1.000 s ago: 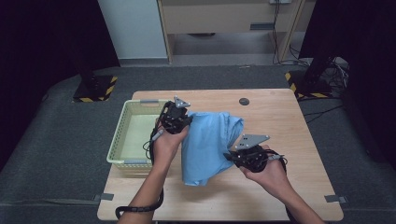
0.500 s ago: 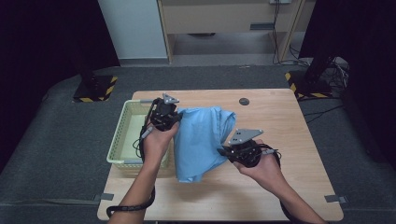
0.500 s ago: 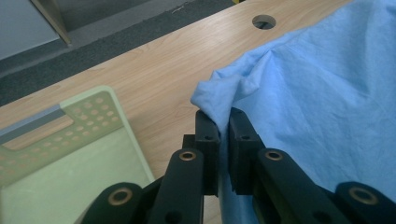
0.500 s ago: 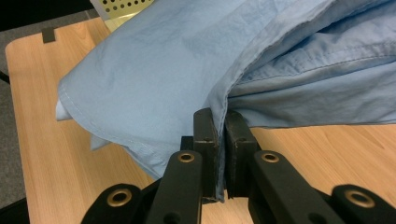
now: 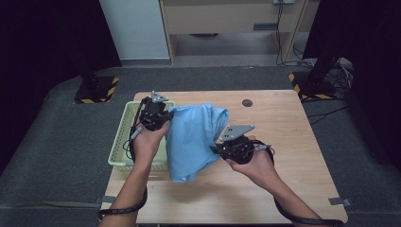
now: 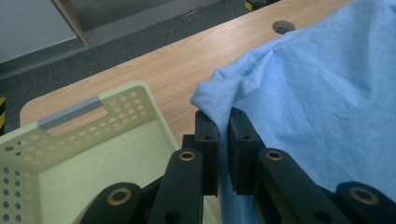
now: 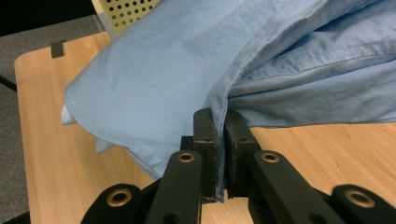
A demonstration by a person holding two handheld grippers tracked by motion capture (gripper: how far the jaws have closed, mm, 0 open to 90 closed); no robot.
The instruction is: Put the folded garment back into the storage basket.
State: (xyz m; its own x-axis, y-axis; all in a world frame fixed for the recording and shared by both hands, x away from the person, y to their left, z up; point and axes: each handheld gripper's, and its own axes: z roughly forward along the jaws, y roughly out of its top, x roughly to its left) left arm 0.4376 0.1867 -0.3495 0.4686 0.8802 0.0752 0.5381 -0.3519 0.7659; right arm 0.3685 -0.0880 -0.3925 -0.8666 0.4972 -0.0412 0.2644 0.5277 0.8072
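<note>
In the high view, a light blue cloth [image 5: 194, 139] was held above the wooden table [image 5: 283, 127] between two grippers. The left gripper [image 5: 161, 118] was clamped on the cloth's upper left corner, beside a pale green perforated basket [image 5: 124, 137] at the table's left edge. The right gripper [image 5: 222, 149] was closed on the cloth's lower right edge, and the rest of the fabric was draped down to the tabletop. A round dark hole [image 5: 247, 102] was seen in the table farther back.

In the left gripper view, a bunched corner of the cloth [image 6: 219, 100] was pinched between the black jaws, with the basket [image 6: 93, 140] just beside them.

In the right gripper view, a hemmed fold of the cloth [image 7: 219, 100] was gripped between the jaws above the table [image 7: 46, 154].

No readable writing, label or brand was made out.
</note>
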